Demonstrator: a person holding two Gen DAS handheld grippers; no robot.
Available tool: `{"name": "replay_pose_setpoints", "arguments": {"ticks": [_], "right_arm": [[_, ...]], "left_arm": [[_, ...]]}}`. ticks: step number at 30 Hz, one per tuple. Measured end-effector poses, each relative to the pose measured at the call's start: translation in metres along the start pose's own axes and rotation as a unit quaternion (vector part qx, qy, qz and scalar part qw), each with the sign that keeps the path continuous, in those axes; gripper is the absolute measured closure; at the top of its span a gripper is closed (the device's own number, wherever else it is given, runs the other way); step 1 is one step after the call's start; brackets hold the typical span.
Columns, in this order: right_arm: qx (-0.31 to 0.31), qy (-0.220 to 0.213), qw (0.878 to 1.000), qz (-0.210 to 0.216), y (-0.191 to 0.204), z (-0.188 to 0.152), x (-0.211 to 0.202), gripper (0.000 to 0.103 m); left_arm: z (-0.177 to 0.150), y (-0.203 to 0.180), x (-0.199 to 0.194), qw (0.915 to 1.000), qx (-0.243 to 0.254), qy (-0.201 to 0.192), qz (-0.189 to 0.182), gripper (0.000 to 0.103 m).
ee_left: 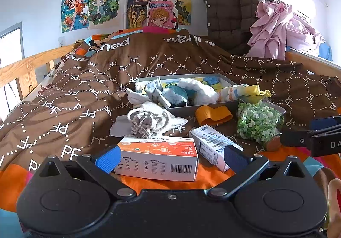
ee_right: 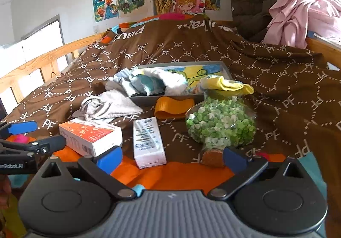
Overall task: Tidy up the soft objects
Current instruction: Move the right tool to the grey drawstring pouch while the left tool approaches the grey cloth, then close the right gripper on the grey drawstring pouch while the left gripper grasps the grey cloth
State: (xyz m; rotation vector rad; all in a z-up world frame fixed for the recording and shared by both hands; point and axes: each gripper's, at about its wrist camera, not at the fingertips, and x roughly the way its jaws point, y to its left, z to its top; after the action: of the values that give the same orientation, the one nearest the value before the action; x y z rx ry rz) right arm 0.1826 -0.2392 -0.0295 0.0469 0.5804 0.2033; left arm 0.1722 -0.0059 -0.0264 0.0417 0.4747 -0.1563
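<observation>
A grey tray (ee_left: 213, 105) (ee_right: 225, 69) on the brown bed cover holds several socks and cloths (ee_left: 191, 88) (ee_right: 149, 82). A yellow cloth (ee_left: 257, 90) (ee_right: 234, 85) hangs over its right corner. A grey-white sock (ee_left: 149, 121) (ee_right: 106, 106) lies on the cover in front of the tray's left end. An orange band (ee_left: 213, 114) (ee_right: 173, 106) lies in front of the tray. My left gripper (ee_left: 170, 157) is open and empty, low over the orange-white box (ee_left: 157, 157). My right gripper (ee_right: 171, 158) is open and empty, near the white carton (ee_right: 148, 142).
A glass bottle of green and white bits (ee_left: 259, 121) (ee_right: 221, 125) with a cork lies on its side. The orange-white box also shows in the right wrist view (ee_right: 89, 134), the carton in the left (ee_left: 215, 144). A wooden rail (ee_left: 27, 67) runs left; clothes (ee_left: 277, 29) pile at back right.
</observation>
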Motion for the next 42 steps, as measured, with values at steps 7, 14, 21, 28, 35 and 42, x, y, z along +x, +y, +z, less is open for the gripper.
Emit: {"name": "replay_pose_setpoints", "arguments": {"ticks": [7, 14, 21, 28, 35, 42], "right_arm": [[-0.008, 0.01, 1.0, 0.021, 0.01, -0.001, 0.009, 0.0], [-0.035, 0.009, 0.999, 0.034, 0.022, -0.003, 0.02, 0.0], [-0.074, -0.019, 0.996, 0.044, 0.033, -0.001, 0.03, 0.0], [-0.11, -0.061, 0.99, 0.064, 0.043, 0.001, 0.047, 0.0], [-0.117, -0.092, 0.984, 0.102, 0.053, 0.01, 0.073, 0.0], [-0.134, -0.08, 0.975, 0.156, 0.086, 0.03, 0.116, 0.0]], "left_arm": [[0.0, 0.008, 0.007, 0.9999, -0.001, 0.005, 0.011, 0.001], [0.004, 0.013, 0.014, 0.9997, 0.001, 0.011, 0.023, 0.001], [0.009, 0.019, 0.025, 0.9994, 0.004, 0.022, 0.026, 0.001], [0.02, 0.033, 0.043, 0.999, 0.005, 0.022, 0.039, 0.001], [0.033, 0.061, 0.064, 0.9977, -0.023, 0.022, 0.059, 0.001], [0.044, 0.101, 0.094, 0.9947, -0.087, 0.048, 0.026, 0.001]]}}
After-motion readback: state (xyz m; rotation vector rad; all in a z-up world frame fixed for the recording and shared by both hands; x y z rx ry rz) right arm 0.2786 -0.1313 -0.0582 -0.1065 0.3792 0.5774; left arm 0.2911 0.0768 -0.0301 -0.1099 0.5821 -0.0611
